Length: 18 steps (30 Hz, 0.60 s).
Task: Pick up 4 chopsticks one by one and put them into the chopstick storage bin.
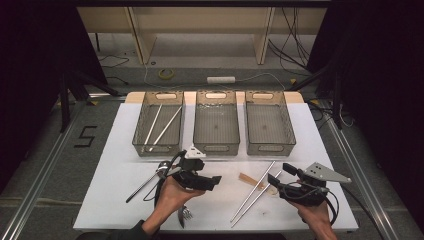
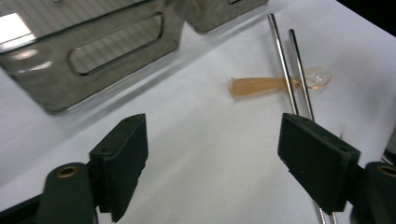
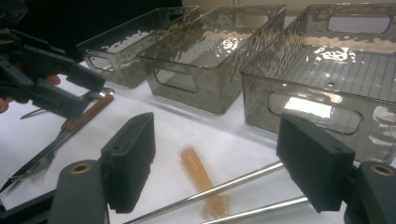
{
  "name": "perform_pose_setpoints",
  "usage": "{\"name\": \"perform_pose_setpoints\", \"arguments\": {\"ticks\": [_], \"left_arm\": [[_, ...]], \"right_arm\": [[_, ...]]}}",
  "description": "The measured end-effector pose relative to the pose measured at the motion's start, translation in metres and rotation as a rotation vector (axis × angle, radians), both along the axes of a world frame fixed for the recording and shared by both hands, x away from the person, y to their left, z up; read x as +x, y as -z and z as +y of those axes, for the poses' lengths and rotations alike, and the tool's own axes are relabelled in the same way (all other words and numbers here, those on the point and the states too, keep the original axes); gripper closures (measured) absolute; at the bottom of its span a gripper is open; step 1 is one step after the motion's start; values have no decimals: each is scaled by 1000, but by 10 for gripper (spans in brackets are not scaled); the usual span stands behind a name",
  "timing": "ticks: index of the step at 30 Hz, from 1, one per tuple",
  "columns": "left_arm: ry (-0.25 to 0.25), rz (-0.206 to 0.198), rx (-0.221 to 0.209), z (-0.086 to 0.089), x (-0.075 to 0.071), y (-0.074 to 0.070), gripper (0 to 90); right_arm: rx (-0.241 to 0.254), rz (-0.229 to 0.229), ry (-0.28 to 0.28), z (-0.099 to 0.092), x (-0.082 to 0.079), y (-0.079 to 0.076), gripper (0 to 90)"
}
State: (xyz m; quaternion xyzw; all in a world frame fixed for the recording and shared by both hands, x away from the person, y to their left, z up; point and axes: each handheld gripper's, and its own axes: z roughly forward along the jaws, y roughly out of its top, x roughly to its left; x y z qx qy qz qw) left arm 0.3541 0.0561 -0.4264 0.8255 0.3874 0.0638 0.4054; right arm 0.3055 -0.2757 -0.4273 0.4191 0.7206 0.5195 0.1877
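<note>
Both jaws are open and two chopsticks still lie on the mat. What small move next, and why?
Probably ease the right gripper forward and down over the two loose chopsticks, since its jaws stand open with nothing between them right beside that pair, and the left bin already holds two like them.

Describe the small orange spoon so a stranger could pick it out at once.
Start at the middle one of three grey bins on the white table, then come toward the near edge, between the two claws. There the orange spoon lies under two long metal chopsticks. It alone is short, translucent and orange; its neighbours are silver rods.
</note>
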Motion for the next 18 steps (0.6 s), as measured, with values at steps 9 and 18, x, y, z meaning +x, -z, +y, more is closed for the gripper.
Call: {"name": "perform_pose_setpoints", "arguments": {"ticks": [9,18], "left_arm": [[95,36,31,-26,-11,13,304],[166,42,75,-48,-17,20,407]], "right_arm": [[-13,-2,-4,1,-1,0,291],[-22,5,-8,3,0,1,291]]}}
